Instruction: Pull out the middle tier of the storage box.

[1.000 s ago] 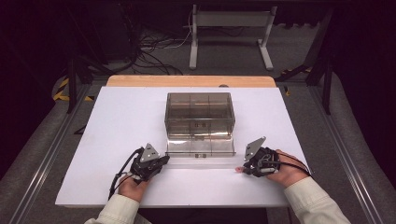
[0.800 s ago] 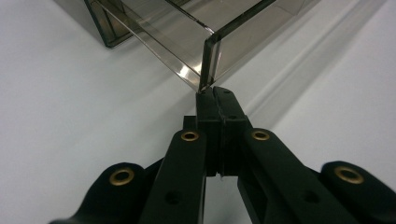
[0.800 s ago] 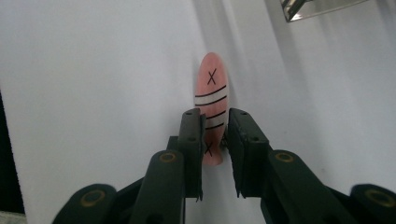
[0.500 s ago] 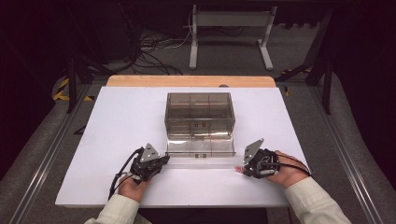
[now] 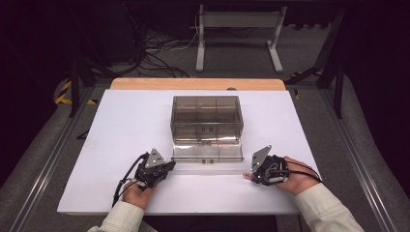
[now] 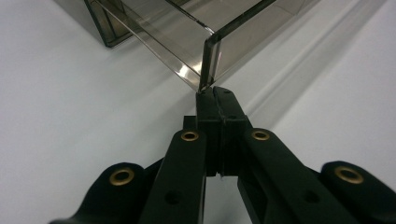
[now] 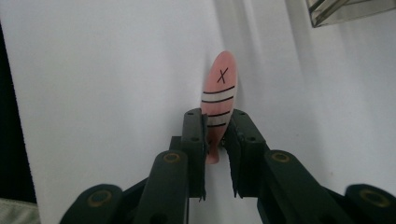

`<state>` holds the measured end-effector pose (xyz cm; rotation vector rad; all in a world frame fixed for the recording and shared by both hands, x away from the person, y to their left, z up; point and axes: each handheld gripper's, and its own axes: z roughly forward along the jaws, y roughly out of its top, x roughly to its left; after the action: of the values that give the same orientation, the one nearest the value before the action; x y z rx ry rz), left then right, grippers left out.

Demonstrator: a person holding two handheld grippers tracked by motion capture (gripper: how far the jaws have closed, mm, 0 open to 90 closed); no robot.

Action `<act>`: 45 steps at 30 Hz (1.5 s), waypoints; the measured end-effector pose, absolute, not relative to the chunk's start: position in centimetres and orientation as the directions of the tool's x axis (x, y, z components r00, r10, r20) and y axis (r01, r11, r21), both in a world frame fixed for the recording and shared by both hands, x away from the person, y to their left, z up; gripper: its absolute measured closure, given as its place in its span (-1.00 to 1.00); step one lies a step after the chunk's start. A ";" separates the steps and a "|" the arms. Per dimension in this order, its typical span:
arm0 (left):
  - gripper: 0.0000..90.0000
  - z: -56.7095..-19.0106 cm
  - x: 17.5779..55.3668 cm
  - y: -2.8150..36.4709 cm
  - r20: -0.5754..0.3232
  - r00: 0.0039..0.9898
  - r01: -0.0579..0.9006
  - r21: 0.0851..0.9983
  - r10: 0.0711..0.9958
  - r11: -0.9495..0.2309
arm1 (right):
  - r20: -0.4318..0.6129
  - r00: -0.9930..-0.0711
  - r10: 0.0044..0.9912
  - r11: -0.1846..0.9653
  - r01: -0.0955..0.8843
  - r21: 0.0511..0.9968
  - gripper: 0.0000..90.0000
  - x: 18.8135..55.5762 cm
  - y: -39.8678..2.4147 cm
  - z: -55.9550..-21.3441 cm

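One camera hangs overhead, looking forward and down across the whole white table [image 5: 121, 125]. Two more ride low and close on the grippers, looking along the jaws. The left gripper view shares the clear box [image 6: 205, 37] [image 5: 207, 121], mid-frame from above.

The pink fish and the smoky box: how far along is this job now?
Done: the clear lid is folded open in front of the smoky box, with the left gripper shut on its corner. In hand: the right gripper pinches the pink fish between its fingers, beside the box. Left: the fish is not inside yet; probably it goes in, then the lid closes.
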<state>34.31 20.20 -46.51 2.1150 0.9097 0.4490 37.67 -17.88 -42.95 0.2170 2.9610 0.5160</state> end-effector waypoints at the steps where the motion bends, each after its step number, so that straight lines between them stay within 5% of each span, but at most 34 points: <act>1: 1.00 -46.5 34.3 20.2 0.016 0.682 0.457 0.771 0.731 -0.444 | -0.101 -0.982 0.162 0.932 0.118 0.343 0.74 37.6 -17.9 -42.9; 45: 1.00 -46.5 34.3 20.2 0.019 0.684 0.457 0.768 0.729 -0.449 | -0.183 -0.969 0.166 0.873 0.058 0.485 0.75 37.1 -18.0 -37.8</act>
<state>34.32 20.18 -46.51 2.1203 0.9070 0.4487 37.09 -18.01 -37.76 0.1707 2.8253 0.7210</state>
